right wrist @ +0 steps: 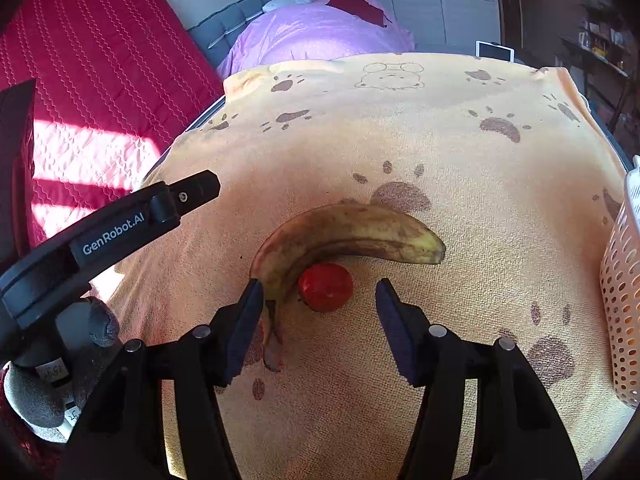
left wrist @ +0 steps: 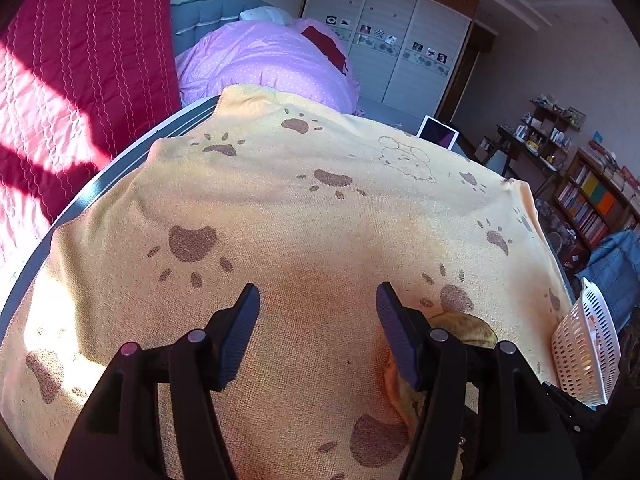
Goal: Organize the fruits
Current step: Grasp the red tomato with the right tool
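Nearest in the right wrist view, the right tool point(right wrist: 318, 294) stands with its jaws apart, gripping nothing: the left finger's tip touches or just overlaps the stem end of a brown-spotted banana point(right wrist: 348, 232), and a small red fruit point(right wrist: 326, 286), perhaps a tomato, lies in the gap, nearer the left finger and clear of both pads. That fruit sits tucked in the banana's inner curve, touching or just beside it. Both lie on a yellow paw-print towel point(right wrist: 460, 184) spread over the bench. At nine o'clock in this view the left tool's black body point(right wrist: 116, 232) reaches in, held by a gloved hand point(right wrist: 92, 328). At three o'clock a white perforated basket point(right wrist: 622, 300) stands at the towel's edge; something orange shows through its holes. In the left wrist view, the left tool point(left wrist: 318, 300) hangs half-wide over bare towel point(left wrist: 300, 168), holding nothing; the banana point(left wrist: 468, 326) peeks out behind its right finger at four o'clock, and the basket point(left wrist: 584, 344) stands at three o'clock. Farther off lie a bed with a purple quilt point(left wrist: 264, 56) at twelve o'clock, a red curtain point(left wrist: 80, 60) at ten, and white wardrobe doors point(left wrist: 392, 32) beyond.
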Motion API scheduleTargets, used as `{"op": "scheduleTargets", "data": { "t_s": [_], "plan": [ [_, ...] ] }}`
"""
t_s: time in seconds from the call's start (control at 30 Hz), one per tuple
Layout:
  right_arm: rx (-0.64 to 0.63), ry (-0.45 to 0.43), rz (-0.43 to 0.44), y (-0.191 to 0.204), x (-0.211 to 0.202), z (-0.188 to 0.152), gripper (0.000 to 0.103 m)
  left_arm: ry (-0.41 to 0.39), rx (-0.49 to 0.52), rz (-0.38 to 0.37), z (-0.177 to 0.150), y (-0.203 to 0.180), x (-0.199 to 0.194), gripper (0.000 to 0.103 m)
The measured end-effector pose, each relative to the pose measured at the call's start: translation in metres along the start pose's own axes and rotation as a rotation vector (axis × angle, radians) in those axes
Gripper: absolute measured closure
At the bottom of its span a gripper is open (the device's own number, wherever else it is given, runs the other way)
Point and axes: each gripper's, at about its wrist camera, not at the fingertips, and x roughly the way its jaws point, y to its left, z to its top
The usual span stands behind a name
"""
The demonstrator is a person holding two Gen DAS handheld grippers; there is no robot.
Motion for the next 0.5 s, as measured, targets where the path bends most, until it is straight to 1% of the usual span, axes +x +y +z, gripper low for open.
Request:
{"op": "scheduleTargets", "data": {
  "t_s": [0.1,0.33,0.5],
  "plan": [
    [-0.003,0.005,-0.004,0.0007,0.0052,0.0018,0.056,0.007,-0.019,0.003,-0.0003,0.0045,0.0012,0.042],
    [-0.008,0.001,0.001,0.0013,0.0067,0.0011,0.058,0.008,-0.02,-0.007,-0.0012,0.0042,-0.0001,0.042],
    [0.0,0.009,-0.006,-0.0012,0.0058,-0.0014,0.07,0.01,-0.029,-0.008,-0.0014,0.0049,-0.0008,0.042]
  ]
}}
